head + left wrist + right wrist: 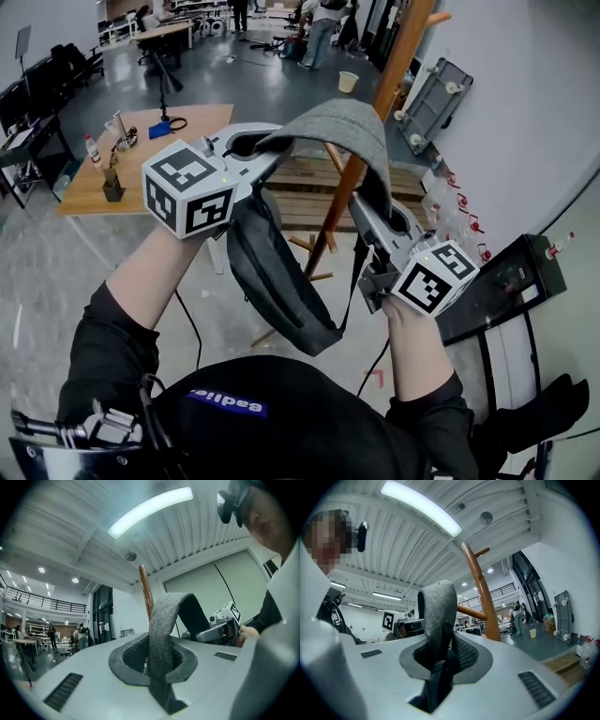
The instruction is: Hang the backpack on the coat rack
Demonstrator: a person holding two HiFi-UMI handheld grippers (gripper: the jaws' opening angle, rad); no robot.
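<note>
The left claw [270, 148] and the right claw [364, 211] each pinch the grey strap [342, 120] of the backpack [281, 281], 1 at either end of its loop. The strap arches open between them, and the dark bag hangs in the air below, between the person's forearms. Gripping at 2 points seems meant to keep the loop wide enough to drop over a peg of the coat rack [398, 70], whose wooden pole rises just behind the strap. The bag is not yet on the rack.

The head view gives the whole arrangement: sagging bag, spread loop and pole. It does not show the pads. The left gripper view does: its jaws are pressed onto the strap's webbing, which stands up from between them, with the pole behind and the other claw off to the right. The right gripper view shows the same pinch on the other end. It alone shows a lower peg [471, 612] jutting sideways just behind the strap, which is probably the hook to aim for.
</note>
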